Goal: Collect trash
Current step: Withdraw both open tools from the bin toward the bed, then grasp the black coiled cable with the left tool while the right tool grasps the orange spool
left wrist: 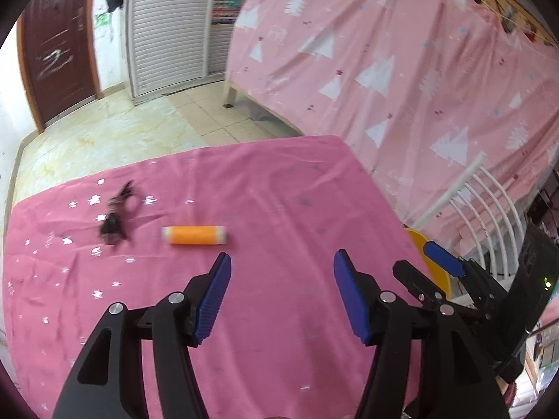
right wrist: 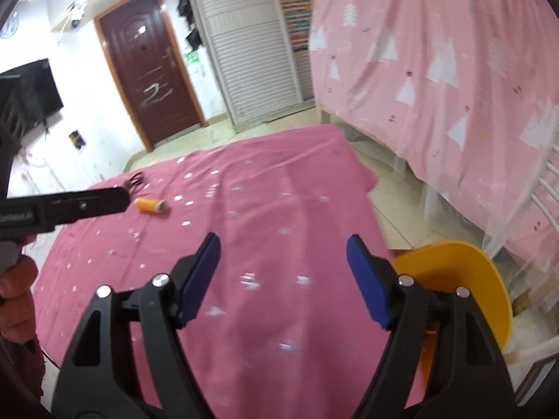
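An orange cylinder with white ends [left wrist: 194, 235] lies on its side on the pink star-print tablecloth [left wrist: 279, 181]. Left of it lies a crumpled black scrap [left wrist: 115, 216]. My left gripper [left wrist: 282, 258] stands open just short of the cylinder and to its right, with nothing between its blue pads. The right gripper [right wrist: 283, 241] is open over bare cloth, empty. In the right wrist view the orange cylinder [right wrist: 151, 205] and black scrap [right wrist: 134, 179] lie far left, with the left gripper [right wrist: 118, 200] reaching toward them.
A pink tree-print sheet [left wrist: 401, 70] hangs along the right. A yellow curved plastic thing [right wrist: 464, 279] and a white slatted chair back [left wrist: 482, 202] stand off the table's right edge. A hand [right wrist: 14, 282] shows at the left. Tiled floor, a brown door [right wrist: 150, 76] lie beyond.
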